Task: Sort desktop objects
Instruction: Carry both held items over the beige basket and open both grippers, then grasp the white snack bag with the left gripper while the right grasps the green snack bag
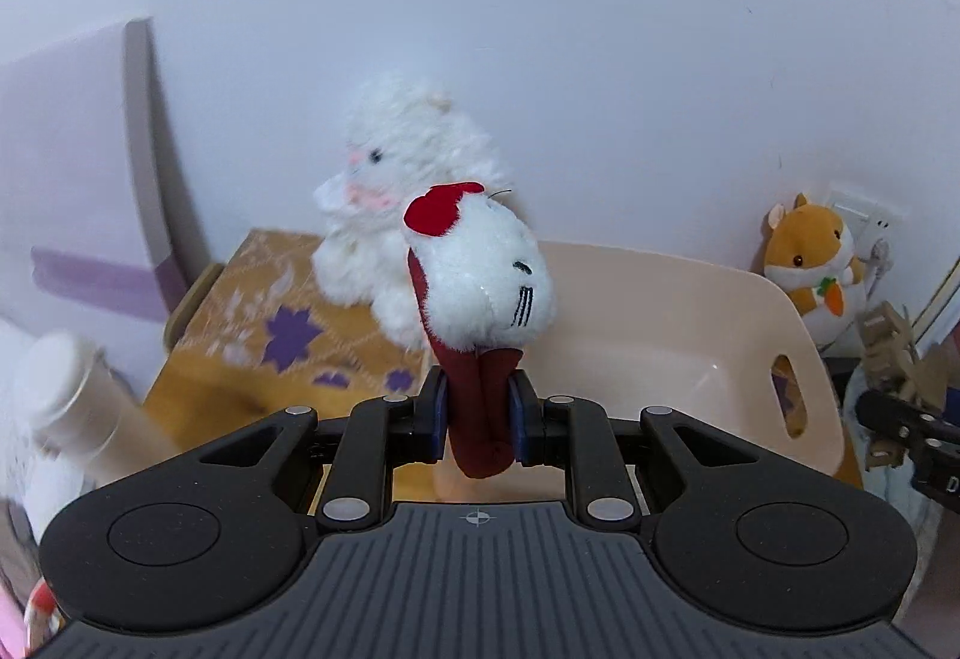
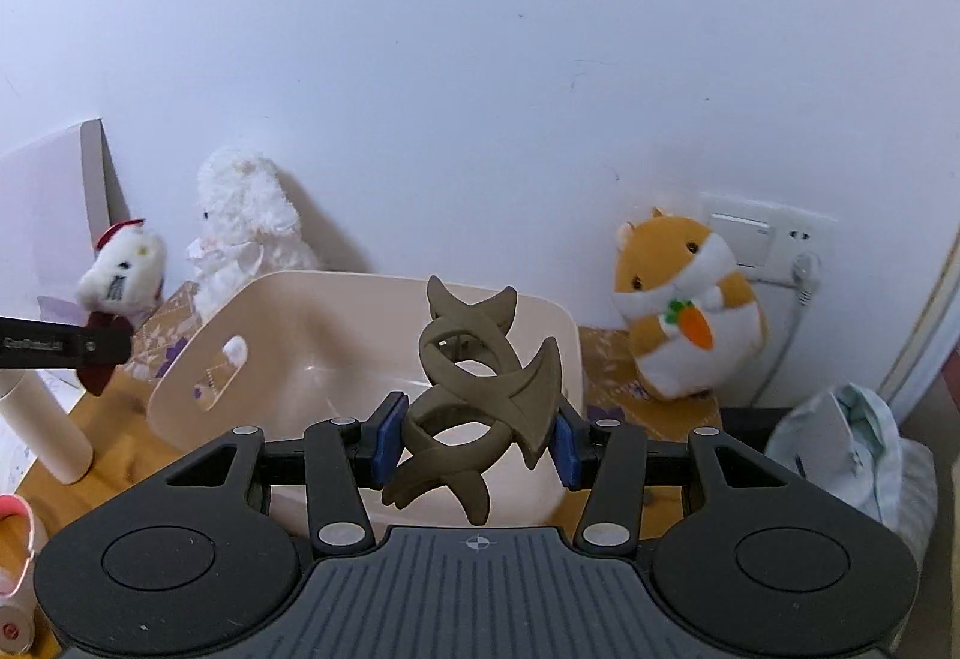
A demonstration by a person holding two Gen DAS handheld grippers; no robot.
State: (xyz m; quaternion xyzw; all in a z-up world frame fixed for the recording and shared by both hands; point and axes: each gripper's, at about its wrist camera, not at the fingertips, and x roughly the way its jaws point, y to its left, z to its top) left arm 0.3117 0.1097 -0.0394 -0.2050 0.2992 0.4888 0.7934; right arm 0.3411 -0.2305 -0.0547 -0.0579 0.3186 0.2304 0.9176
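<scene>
My left gripper (image 1: pixel 478 419) is shut on the dark red body of a small white plush toy with a red bow (image 1: pixel 480 281), held in the air left of a cream plastic basket (image 1: pixel 690 323). The toy also shows in the right wrist view (image 2: pixel 123 269), with the left gripper (image 2: pixel 102 344) below it. My right gripper (image 2: pixel 477 440) is shut on a brown hair claw clip (image 2: pixel 474 395), held over the near edge of the basket (image 2: pixel 336 311). The clip shows at the right edge of the left wrist view (image 1: pixel 894 353).
A fluffy white plush (image 1: pixel 408 215) leans on the wall behind a patterned yellow mat (image 1: pixel 270 323). An orange hamster plush (image 2: pixel 684 299) stands right of the basket by a wall socket (image 2: pixel 774 239). A white bottle (image 2: pixel 42 431) and a white box (image 1: pixel 66 179) are at left. A bag (image 2: pixel 852 443) lies at right.
</scene>
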